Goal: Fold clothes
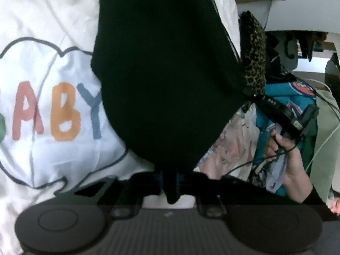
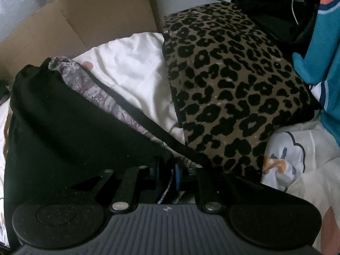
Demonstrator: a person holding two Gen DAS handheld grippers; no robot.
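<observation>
1. White bedding (image 1: 48, 68) printed with coloured letters forms the work surface; a cardboard box (image 2: 80, 19) stands behind it, and a teal garment (image 1: 282, 97) hangs to the right.
2. Task thing: a black garment (image 1: 165, 63), lifted off the bedding and stretched between both grippers. It hangs as a broad panel in the left wrist view. In the right wrist view its patterned inner face (image 2: 99, 97) is turned outward.
3. Progress: a leopard-print piece (image 2: 229, 80) lies on the bedding as a flat, squared block and looks folded. The black garment is still open and held up; whether a fold is already in it cannot be told.
4. Left gripper (image 1: 171, 191): pressed together on a tail of the black garment, fingers pointing up into the cloth.
5. Right gripper (image 2: 174, 176): closed, pinching the garment's edge. A hand (image 1: 291, 157) grips its handle, held to the right.
</observation>
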